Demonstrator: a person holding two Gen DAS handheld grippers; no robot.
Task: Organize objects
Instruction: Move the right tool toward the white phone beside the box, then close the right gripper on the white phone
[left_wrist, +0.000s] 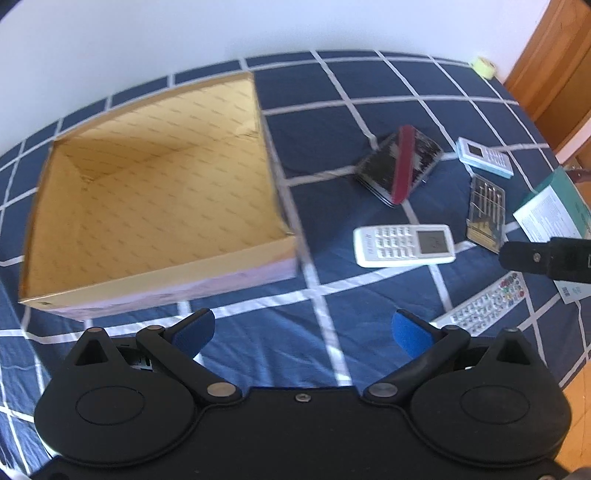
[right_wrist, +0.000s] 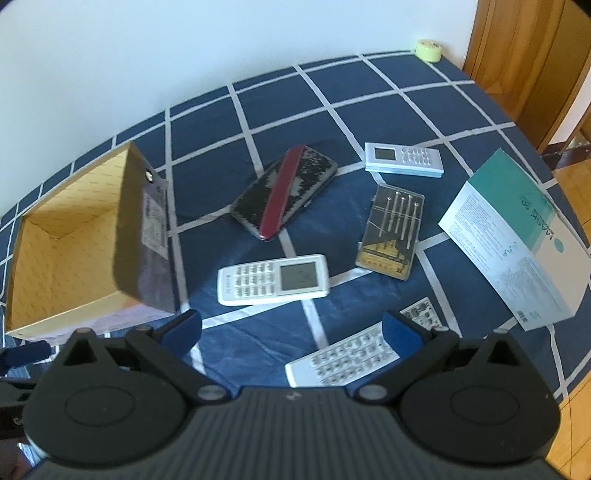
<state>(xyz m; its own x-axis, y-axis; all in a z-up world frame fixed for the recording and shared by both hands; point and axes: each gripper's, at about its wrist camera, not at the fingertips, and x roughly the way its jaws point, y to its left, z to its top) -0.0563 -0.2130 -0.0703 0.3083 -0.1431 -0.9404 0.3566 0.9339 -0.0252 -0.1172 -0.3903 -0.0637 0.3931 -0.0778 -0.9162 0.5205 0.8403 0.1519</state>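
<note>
An open, empty cardboard box (left_wrist: 155, 184) stands at the left of the checked blue cloth; it also shows in the right wrist view (right_wrist: 74, 251). To its right lie a worn black case with a red strap (right_wrist: 284, 192), a white remote (right_wrist: 273, 280), a small pale blue remote (right_wrist: 403, 160), a clear case of small screwdrivers (right_wrist: 392, 232), a long white remote (right_wrist: 354, 356) and a teal and white mask box (right_wrist: 517, 236). My left gripper (left_wrist: 303, 332) is open and empty, low before the box. My right gripper (right_wrist: 291, 330) is open and empty above the long remote.
A roll of yellow tape (right_wrist: 428, 50) sits at the far right corner by the white wall. A wooden door (right_wrist: 532, 66) stands to the right. The table's right edge drops to a wooden floor (right_wrist: 576, 413).
</note>
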